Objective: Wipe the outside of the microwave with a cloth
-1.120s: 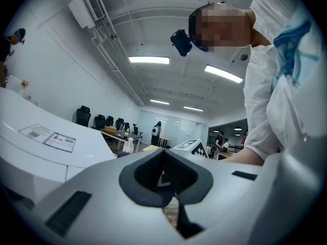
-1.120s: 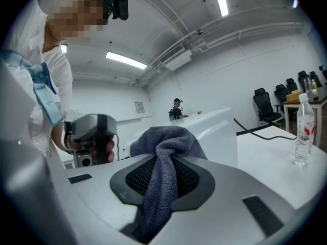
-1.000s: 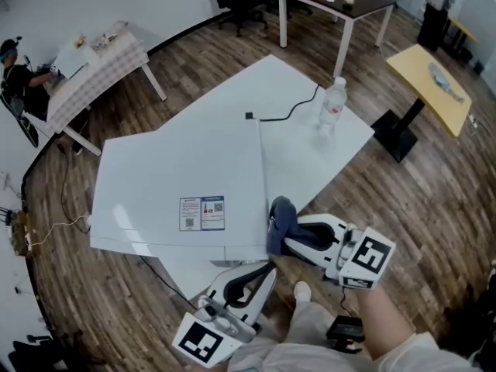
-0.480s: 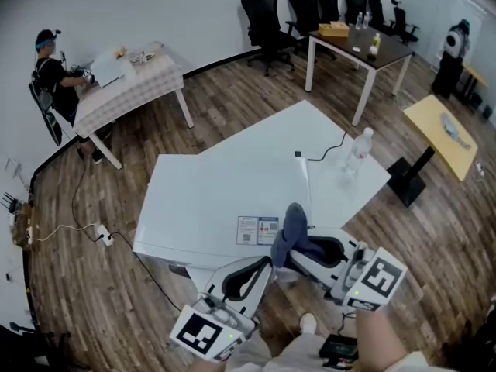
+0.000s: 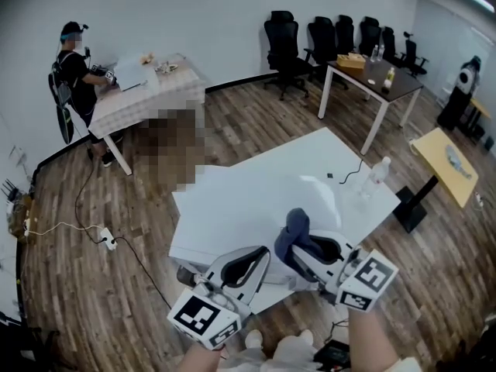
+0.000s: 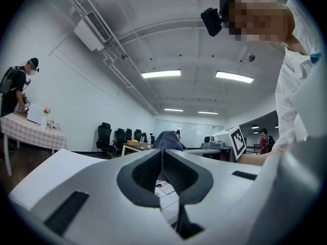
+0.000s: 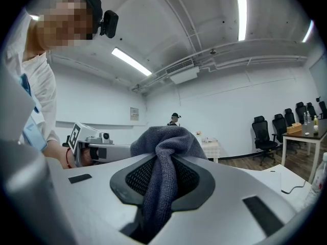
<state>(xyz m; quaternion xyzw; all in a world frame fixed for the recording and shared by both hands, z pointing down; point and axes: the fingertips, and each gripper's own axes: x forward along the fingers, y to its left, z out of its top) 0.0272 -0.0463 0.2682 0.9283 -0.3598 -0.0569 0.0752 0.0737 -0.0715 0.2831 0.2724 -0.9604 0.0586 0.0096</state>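
grey cloth (image 5: 295, 225) sits pinched in your right gripper (image 5: 290, 248); left gripper (image 5: 266, 253) closed, empty. press it flat against the microwave (image 5: 232, 208).

cloth (image 7: 162, 188): lower end hidden inside right gripper (image 7: 164, 157) | microwave (image 5: 232, 208): front face out of sight, outline merges with white table (image 5: 325, 157) | label (image 6: 163, 186): print too small to read | right forearm (image 5: 373, 338): cut by head view's bottom edge
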